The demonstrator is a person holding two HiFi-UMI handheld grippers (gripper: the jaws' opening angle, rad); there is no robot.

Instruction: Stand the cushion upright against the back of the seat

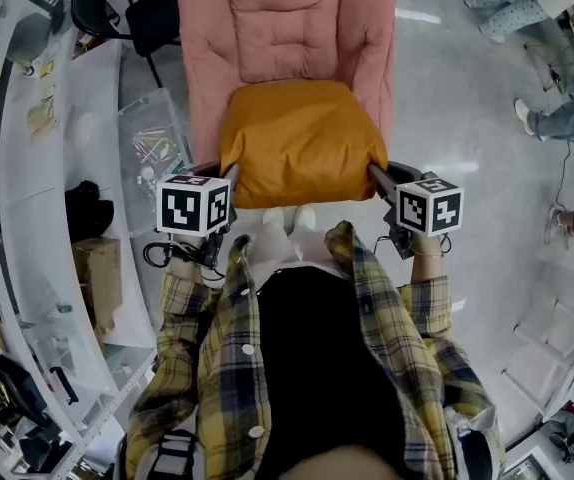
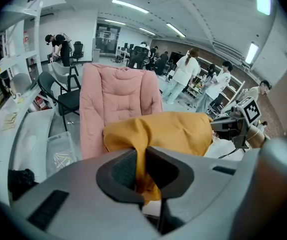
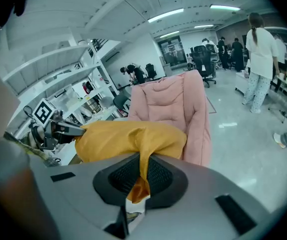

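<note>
A mustard-yellow cushion (image 1: pixel 302 140) hangs lifted in front of the pink padded chair (image 1: pixel 287 28), covering its seat in the head view. My left gripper (image 1: pixel 229 176) is shut on the cushion's near left corner, and my right gripper (image 1: pixel 377 173) is shut on the near right corner. In the left gripper view a fold of the cushion (image 2: pixel 173 131) is pinched between the dark pads (image 2: pixel 121 171). The right gripper view shows the same: cushion (image 3: pixel 128 136) cloth squeezed between the pads (image 3: pixel 158 176), with the chair back (image 3: pixel 171 101) behind.
A white curved bench (image 1: pixel 72 158) with a clear plastic bin (image 1: pixel 152 143) and a cardboard box (image 1: pixel 97 278) runs along the left. A black chair (image 1: pixel 132 13) stands at the far left of the pink chair. People stand on the grey floor (image 1: pixel 487 168) to the right.
</note>
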